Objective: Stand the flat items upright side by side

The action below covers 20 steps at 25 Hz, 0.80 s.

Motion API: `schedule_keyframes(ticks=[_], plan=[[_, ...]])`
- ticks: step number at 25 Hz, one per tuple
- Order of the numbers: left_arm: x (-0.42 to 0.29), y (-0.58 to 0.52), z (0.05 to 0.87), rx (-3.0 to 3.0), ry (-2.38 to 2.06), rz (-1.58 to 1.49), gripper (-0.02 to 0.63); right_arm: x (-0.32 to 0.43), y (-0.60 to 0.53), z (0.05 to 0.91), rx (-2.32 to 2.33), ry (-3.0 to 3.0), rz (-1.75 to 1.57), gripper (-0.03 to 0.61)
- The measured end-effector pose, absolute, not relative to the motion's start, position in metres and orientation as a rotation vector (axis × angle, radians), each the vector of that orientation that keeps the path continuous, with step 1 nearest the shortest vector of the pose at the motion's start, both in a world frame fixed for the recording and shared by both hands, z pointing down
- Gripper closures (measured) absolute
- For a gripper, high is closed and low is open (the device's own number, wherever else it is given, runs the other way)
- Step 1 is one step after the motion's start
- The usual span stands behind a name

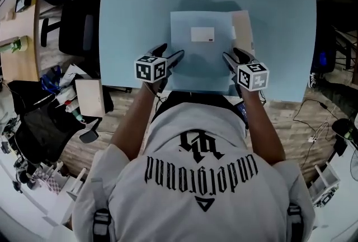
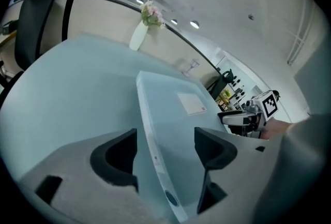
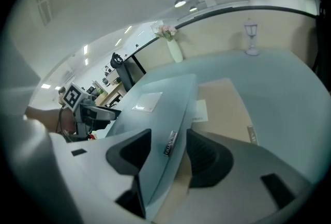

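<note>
Loosely astride frosted plastic folder [image 1: 201, 59] (thin-edged), left gripper [image 2: 165, 137] and right gripper [image 3: 169, 137], both gaping, unclamped

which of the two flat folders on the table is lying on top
The pale blue folder with the white label; the tan folder lies under it, showing only along its right side.

The pale blue file case [image 1: 201, 59] lies flat on the light blue bench [image 1: 134, 23], at the near edge. It is rectangular and half-clear, with 1 white label [image 1: 202, 34] on its top face. Under it lies 1 beige folder [image 1: 244, 27], also flat. Only its right strip and far corner show, and this part carries a small white sticker [image 3: 199, 110].
</note>
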<state>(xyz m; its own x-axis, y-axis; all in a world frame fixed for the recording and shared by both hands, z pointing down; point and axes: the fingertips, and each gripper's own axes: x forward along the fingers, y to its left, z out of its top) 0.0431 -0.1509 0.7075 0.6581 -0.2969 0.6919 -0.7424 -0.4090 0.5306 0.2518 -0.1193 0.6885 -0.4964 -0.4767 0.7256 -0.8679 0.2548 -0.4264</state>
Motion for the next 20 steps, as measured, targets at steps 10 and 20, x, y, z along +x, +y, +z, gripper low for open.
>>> schedule_keyframes(ticks=[10,20], plan=[[0.05,-0.15,0.728,1.926,-0.791,0.652,0.325,0.239,-0.121,0.708,1.104,-2.107,1.293,0.379],[0.014,-0.158,0.683,2.039,-0.926,0.665,0.33,0.202,-0.132,0.668,1.122,-2.182,1.101,0.391]])
